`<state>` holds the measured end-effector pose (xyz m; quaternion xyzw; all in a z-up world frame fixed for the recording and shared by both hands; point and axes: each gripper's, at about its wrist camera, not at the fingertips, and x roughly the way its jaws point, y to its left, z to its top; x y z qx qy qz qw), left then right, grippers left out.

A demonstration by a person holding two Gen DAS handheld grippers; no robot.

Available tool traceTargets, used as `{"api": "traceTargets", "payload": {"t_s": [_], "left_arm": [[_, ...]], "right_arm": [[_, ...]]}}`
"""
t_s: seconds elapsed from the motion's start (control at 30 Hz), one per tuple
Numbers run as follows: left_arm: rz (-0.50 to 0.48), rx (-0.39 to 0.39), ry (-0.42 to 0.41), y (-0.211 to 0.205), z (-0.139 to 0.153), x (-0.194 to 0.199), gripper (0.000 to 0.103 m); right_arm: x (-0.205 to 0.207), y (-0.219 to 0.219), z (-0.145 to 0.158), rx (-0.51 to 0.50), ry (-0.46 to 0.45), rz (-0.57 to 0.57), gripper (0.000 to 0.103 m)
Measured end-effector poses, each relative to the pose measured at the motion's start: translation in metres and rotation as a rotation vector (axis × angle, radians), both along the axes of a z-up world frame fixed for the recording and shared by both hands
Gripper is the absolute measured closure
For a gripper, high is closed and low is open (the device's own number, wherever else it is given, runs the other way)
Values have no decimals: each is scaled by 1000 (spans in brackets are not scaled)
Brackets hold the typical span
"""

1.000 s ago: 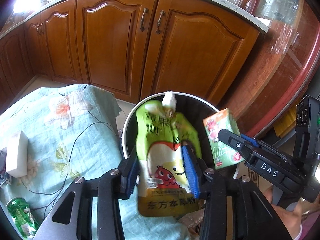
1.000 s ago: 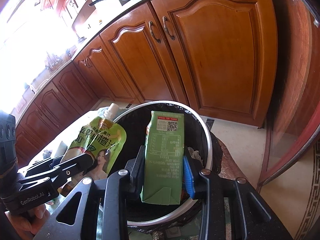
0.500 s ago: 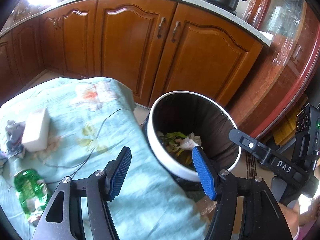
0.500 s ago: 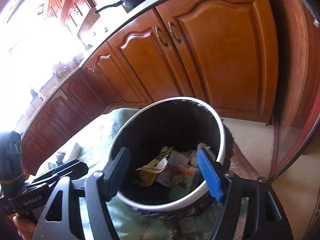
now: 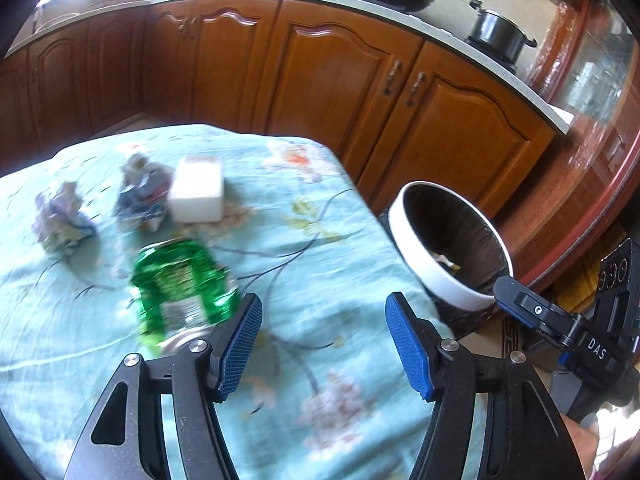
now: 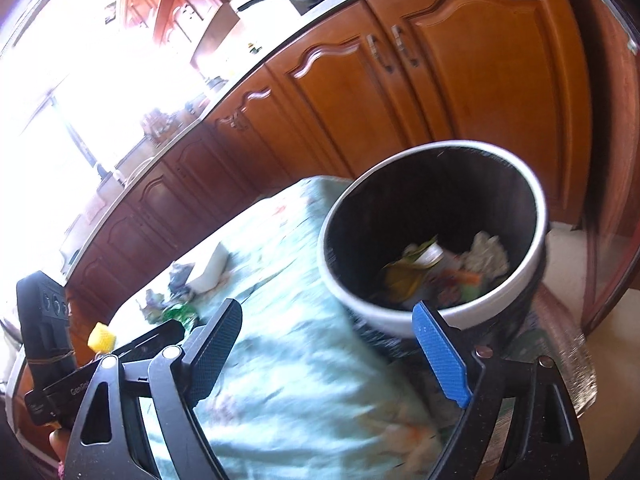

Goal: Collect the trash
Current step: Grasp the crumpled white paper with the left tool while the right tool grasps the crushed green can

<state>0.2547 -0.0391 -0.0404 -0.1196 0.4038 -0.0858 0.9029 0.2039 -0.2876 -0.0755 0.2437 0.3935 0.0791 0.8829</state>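
Going for the green can (image 5: 182,284) next seems the sensible call: it lies on its side on the tablecloth (image 5: 320,240), just left of the left gripper (image 5: 322,344). Line up across the can's narrow width and squeeze gently, since crushed metal slips. 2 wrappers (image 5: 140,196) and a white block (image 5: 198,190) sit farther back. Left gripper is spread wide, holding nothing. Right gripper (image 6: 328,354) is also wide apart and empty, hovering near the bin (image 6: 434,316) at the table's right edge, trash already inside.

Motion blur smears the green can (image 5: 182,286) just left of the left gripper (image 5: 324,344); the trash in the bin (image 6: 434,272) blurs together.
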Motion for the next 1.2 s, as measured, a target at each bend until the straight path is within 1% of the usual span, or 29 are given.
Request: {"api": "traceTargets", "payload": {"t_s": [0.23, 0.33, 0.57, 0.87, 1.1, 1.2], "left_arm": [[86, -13, 11, 37, -2, -30, 39], [118, -26, 19, 57, -3, -40, 39], [175, -31, 23, 85, -1, -57, 39], [235, -32, 34, 117, -4, -62, 39], [267, -10, 45, 138, -6, -56, 39], [271, 11, 51, 145, -6, -49, 35]], "right_arm": [[-2, 44, -5, 2, 14, 88, 14], [-2, 60, -6, 0, 20, 120, 14], [4, 91, -11, 0, 37, 189, 14], [17, 123, -14, 4, 46, 267, 14], [33, 141, -22, 11, 69, 312, 14], [41, 149, -24, 8, 75, 336, 14]]}}
